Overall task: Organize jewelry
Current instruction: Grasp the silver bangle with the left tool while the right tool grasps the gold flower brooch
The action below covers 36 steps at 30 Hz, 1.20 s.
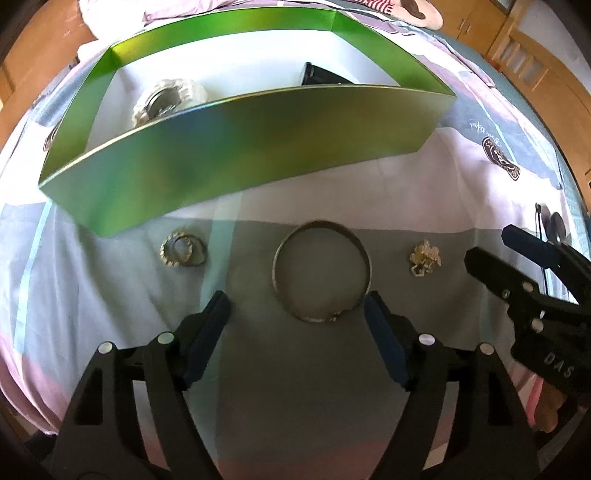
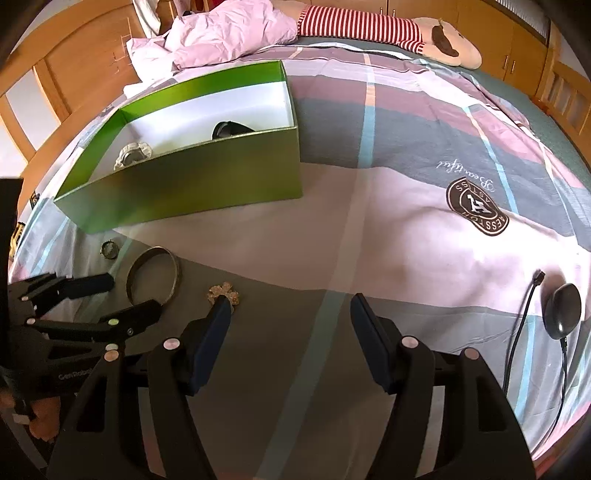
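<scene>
A silver bangle (image 1: 320, 271) lies on the bed sheet just ahead of my open, empty left gripper (image 1: 297, 306). A ring cluster (image 1: 182, 253) lies to its left and a gold brooch (image 1: 424, 257) to its right. Behind them stands an open green box (image 1: 236, 147) holding a white watch (image 1: 166, 99) and a black item (image 1: 321, 75). My right gripper (image 2: 290, 306) is open and empty, its left fingertip beside the brooch (image 2: 223, 292). The bangle (image 2: 153, 275), ring cluster (image 2: 109, 250) and box (image 2: 192, 184) also show in the right wrist view.
The patchwork bed sheet (image 2: 406, 229) carries a round logo (image 2: 476, 208). A black puck with a cable (image 2: 561, 311) lies at the right. A crumpled pink quilt (image 2: 229, 33) and a plush toy (image 2: 388, 29) lie at the far end. Wooden bed rails (image 2: 561, 92) surround.
</scene>
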Available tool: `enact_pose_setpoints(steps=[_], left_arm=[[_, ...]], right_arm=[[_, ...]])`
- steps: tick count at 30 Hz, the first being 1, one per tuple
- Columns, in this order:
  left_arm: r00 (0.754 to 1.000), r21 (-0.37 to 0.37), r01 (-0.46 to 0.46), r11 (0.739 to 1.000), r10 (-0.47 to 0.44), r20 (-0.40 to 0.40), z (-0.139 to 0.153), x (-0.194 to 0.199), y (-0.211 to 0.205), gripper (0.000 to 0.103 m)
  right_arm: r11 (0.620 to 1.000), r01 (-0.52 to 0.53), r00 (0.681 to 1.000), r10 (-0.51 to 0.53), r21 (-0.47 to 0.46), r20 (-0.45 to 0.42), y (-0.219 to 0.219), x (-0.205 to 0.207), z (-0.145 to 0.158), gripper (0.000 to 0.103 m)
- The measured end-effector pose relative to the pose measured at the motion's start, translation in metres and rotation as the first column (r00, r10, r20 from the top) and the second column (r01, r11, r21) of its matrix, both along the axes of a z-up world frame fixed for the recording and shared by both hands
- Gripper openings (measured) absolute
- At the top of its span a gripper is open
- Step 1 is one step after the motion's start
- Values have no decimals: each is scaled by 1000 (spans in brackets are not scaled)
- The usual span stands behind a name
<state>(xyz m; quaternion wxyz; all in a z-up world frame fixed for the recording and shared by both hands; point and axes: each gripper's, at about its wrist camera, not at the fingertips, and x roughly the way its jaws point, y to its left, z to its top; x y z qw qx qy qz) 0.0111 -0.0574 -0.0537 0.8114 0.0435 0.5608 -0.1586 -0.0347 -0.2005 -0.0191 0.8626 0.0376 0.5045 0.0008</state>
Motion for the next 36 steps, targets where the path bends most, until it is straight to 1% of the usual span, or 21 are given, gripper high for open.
enact_pose_setpoints(steps=[3, 5, 6, 9, 10, 14, 16, 22, 25, 27, 28, 30, 32, 34, 36], left_arm=[[999, -17, 39, 999, -39, 8, 1, -3, -8, 78], [998, 16, 53, 998, -53, 20, 0, -3, -11, 78], [998, 45, 61, 997, -62, 25, -2, -3, -15, 78], [994, 101, 89, 991, -95, 57, -4, -5, -23, 78], [993, 108, 94, 990, -101, 63, -4, -5, -25, 76], [992, 99, 100, 990, -107, 72, -2, -9, -25, 61], [992, 93, 97, 991, -104, 75, 0, -11, -22, 57], [995, 69, 75, 995, -80, 66, 2, -15, -10, 57], [996, 75, 63, 995, -68, 64, 1, -17, -10, 57], [997, 83, 44, 996, -49, 59, 0, -12, -9, 57], [998, 75, 34, 997, -38, 52, 0, -11, -6, 57], [999, 64, 23, 998, -26, 47, -1, -9, -4, 57], [999, 69, 24, 997, -27, 48, -1, -9, -5, 58], [998, 72, 26, 997, -30, 49, -1, -9, -6, 59], [998, 75, 28, 997, -32, 50, -1, -8, -7, 59]], right_arm=[[1000, 3, 1000, -3, 0, -7, -1, 0, -2, 66], [1000, 5, 1000, -5, -1, -12, -2, 1, -3, 66], [1000, 8, 1000, -8, -1, -13, -2, 1, -3, 66], [1000, 5, 1000, -5, -3, -16, -2, 1, -4, 66], [1000, 4, 1000, -4, -6, -18, -2, 1, -4, 66], [1000, -5, 1000, 4, -16, -29, 1, 1, -6, 66], [1000, -12, 999, 12, -12, -29, 2, 1, -6, 66], [999, -37, 999, 36, -6, -33, 10, 2, -9, 66], [998, -58, 998, 58, 1, -31, 16, 5, -11, 66], [998, -64, 998, 64, 7, -29, 18, 9, -12, 66], [998, -63, 998, 64, 13, -28, 18, 11, -13, 66], [997, -65, 997, 66, 33, -33, 17, 15, -16, 61], [996, -79, 996, 81, 43, -40, 19, 18, -20, 50], [996, -92, 995, 93, 18, -38, 24, 19, -24, 47], [995, -104, 994, 104, -10, -25, 28, 18, -24, 38]])
